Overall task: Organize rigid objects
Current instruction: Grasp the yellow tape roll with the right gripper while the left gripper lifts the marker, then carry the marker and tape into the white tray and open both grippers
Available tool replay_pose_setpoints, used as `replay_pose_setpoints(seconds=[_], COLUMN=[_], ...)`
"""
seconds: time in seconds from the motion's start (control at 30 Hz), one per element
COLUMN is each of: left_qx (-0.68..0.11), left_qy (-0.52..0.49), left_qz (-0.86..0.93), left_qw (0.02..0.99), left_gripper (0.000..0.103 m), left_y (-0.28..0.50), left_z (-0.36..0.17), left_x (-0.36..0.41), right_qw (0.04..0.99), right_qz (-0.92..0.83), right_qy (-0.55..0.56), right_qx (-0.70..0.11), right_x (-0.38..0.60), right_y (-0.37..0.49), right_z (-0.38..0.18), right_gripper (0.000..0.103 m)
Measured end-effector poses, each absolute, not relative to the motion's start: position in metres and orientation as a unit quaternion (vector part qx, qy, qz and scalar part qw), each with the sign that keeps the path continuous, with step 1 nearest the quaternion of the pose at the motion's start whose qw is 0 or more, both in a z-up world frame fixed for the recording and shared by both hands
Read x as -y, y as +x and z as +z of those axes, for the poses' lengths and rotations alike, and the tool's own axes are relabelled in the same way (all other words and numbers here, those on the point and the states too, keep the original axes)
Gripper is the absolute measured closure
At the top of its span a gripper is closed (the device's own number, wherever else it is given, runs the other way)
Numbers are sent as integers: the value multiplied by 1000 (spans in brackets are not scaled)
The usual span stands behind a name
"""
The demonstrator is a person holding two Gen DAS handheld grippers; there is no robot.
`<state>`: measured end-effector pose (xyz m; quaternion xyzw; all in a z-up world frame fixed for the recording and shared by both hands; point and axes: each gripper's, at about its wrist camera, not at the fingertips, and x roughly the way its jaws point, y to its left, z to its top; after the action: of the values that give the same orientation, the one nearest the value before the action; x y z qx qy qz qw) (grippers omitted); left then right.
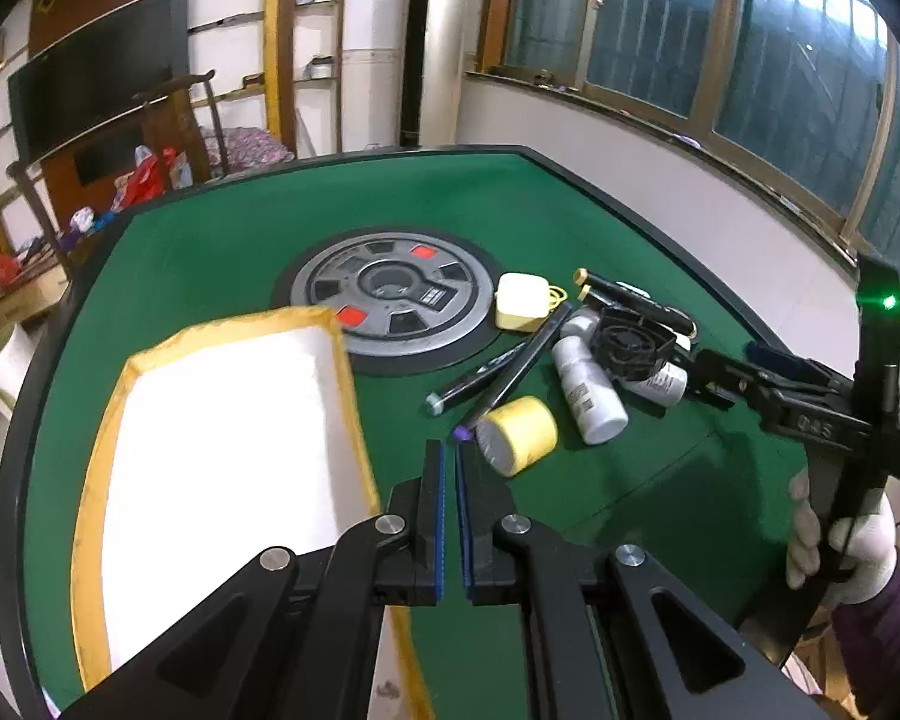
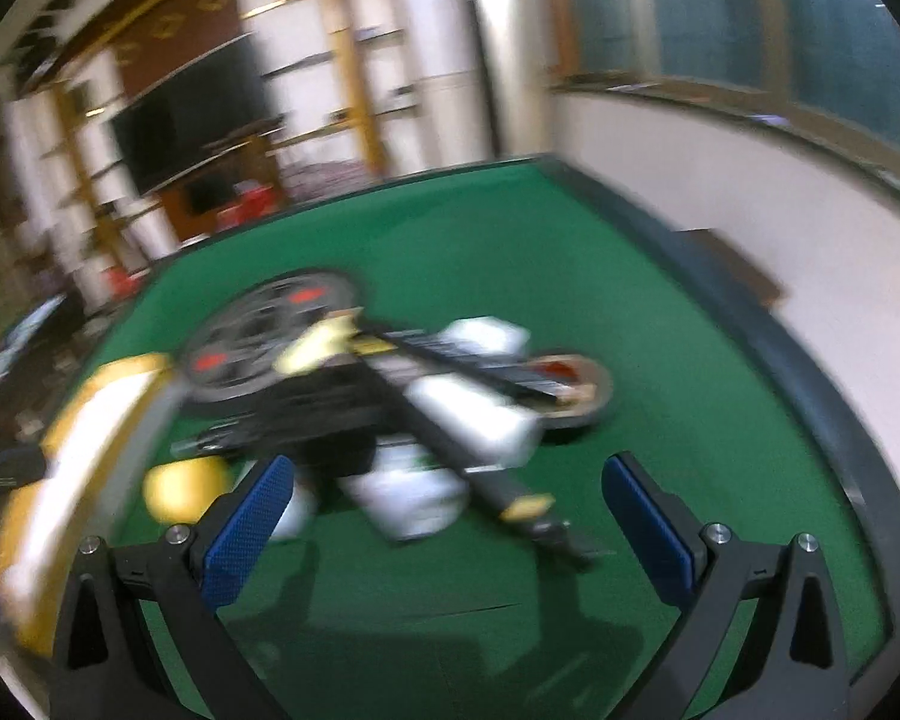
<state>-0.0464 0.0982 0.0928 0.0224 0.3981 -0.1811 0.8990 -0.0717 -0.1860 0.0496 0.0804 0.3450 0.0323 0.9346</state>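
A heap of rigid objects lies on the green table [image 1: 222, 252]: a yellow cylinder [image 1: 519, 433], a white bottle [image 1: 588, 393], a second white bottle [image 1: 660, 383], black pens [image 1: 510, 369], a pale yellow case [image 1: 521, 302] and a black round part [image 1: 630, 343]. A white bin with a yellow rim [image 1: 222, 456] stands at the left. My left gripper [image 1: 450, 456] is shut and empty, just short of the yellow cylinder. My right gripper [image 2: 444, 498] is open and empty, near the blurred heap [image 2: 426, 420]; it also shows in the left wrist view [image 1: 744, 381].
A grey round hub [image 1: 390, 300] sits in the table's middle. The table's dark raised edge [image 1: 660, 228] runs along the right, close to a white wall and windows. A chair [image 1: 180, 114] and shelves stand beyond the far edge. The right wrist view is motion-blurred.
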Motion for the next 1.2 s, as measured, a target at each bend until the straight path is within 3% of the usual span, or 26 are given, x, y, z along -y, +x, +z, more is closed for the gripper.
replay_pose_setpoints(seconds=[0.3, 0.37, 0.4, 0.43, 0.47, 0.6, 0.7, 0.73, 0.97, 1.2], left_qx=[-396, -398, -399, -401, -403, -413, -428, -433, -453, -435], left_qy=[-49, -56, -56, -54, -49, -29, -2, 12, 86, 233], left_qz=[-170, -170, -170, -170, -172, -184, -194, -198, -222, -216], left_qw=[901, 900, 899, 899, 898, 892, 883, 879, 859, 843], left_gripper=[100, 100, 100, 100, 100, 95, 71, 69, 69, 69], left_y=[-53, -53, -52, -51, -50, -39, -26, -22, 3, 25], left_z=[97, 97, 96, 96, 95, 91, 82, 79, 56, 37], left_x=[-141, -147, -147, -146, -144, -126, -103, -90, -21, 18], right_qw=[907, 901, 895, 890, 883, 881, 891, 892, 887, 878], right_qz=[147, 135, 127, 128, 134, 158, 162, 160, 134, 130], right_qy=[-107, -123, -122, -114, -94, 10, 53, 59, 140, 183], right_qx=[-380, -393, -410, -422, -441, -447, -422, -418, -419, -422], right_x=[26, 14, 11, 13, 18, 57, 94, 103, 179, 209], right_y=[-48, -37, -27, -22, -16, -24, -48, -52, -66, -72], right_z=[36, 26, 18, 14, 10, 15, 33, 36, 24, 10], right_gripper=[2, 13, 28, 56, 72, 72, 72, 72, 71, 71])
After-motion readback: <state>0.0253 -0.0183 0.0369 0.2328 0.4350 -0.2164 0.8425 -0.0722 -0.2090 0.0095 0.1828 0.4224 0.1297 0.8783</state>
